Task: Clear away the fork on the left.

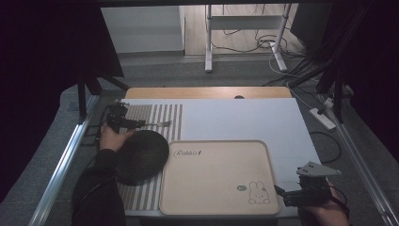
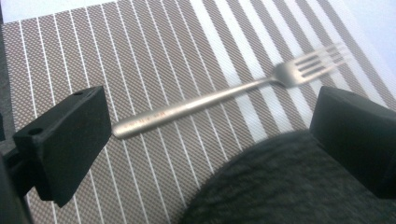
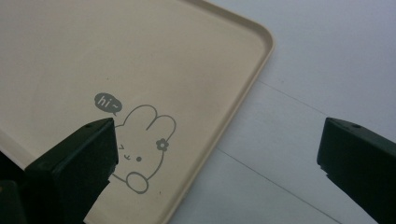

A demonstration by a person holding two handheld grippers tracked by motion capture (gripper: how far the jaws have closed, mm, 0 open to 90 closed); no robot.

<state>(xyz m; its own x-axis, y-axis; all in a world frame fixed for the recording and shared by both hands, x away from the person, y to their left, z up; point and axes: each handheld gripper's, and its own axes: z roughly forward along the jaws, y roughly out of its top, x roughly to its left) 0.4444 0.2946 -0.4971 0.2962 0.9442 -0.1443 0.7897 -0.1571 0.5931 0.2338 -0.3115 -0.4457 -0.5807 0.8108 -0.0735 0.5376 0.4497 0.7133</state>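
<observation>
Nearest the person, at the table's lower right corner, the right gripper [image 1: 288, 194] hangs with its jaws spread wide and nothing between them; in the right gripper view [image 3: 217, 154] they straddle the rounded corner of the beige tray [image 3: 243, 88], one jaw over the printed rabbit [image 3: 142, 149] and the other over the white table surface [image 3: 327, 70]. In the high view the tray [image 1: 214, 207] lies flat at the near middle of the table, its rabbit [image 1: 259, 194] at the near right corner. To its left a dark round mat [image 1: 141, 155] rests on the striped placemat [image 1: 162, 115]. Farther back, the left gripper [image 1: 134, 124] is at the placemat's far part, its jaws wide apart and holding nothing; in the left gripper view [image 2: 205, 135] the fork [image 2: 224, 95] lies flat on the stripes between the jaws, handle end close to one jaw, tines pointing away, just beyond the dark mat's edge [image 2: 280, 186].
</observation>
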